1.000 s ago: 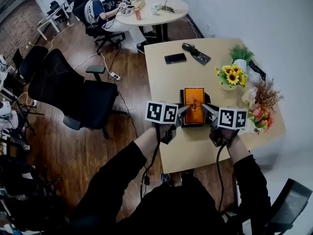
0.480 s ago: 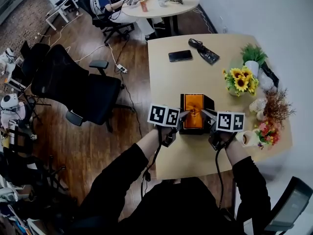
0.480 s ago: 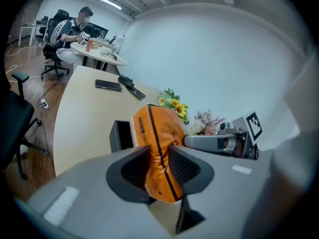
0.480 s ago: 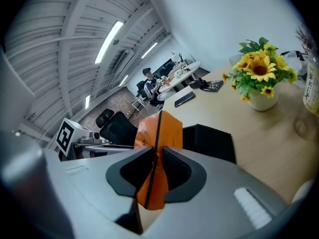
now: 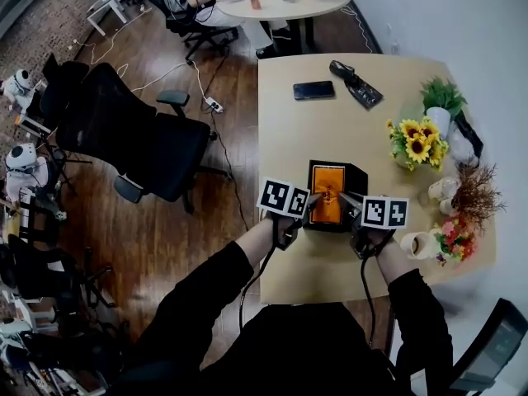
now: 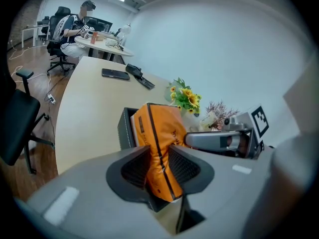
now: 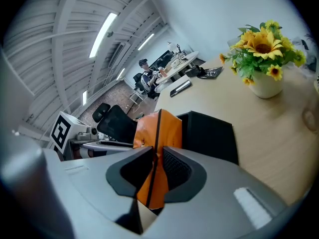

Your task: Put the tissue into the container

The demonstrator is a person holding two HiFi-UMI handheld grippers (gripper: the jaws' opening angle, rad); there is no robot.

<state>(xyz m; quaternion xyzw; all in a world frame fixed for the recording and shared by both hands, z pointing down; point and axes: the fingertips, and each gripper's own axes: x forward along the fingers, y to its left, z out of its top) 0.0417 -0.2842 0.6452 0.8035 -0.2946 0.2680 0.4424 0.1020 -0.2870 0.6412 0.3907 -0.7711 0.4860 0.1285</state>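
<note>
Left gripper (image 6: 158, 154) clamped on orange tissue pack (image 6: 160, 126), right gripper (image 7: 156, 158) too, black container (image 5: 355, 180) seen whole only overhead

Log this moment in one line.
left gripper: shut on orange plastic tissue pack | right gripper: shut on same pack | pack: at mouth of black rectangular container, unreleased

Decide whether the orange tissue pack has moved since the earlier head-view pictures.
Yes. The orange tissue pack has sunk down into the black container: more of the container's dark rim now shows around it than before.
</note>
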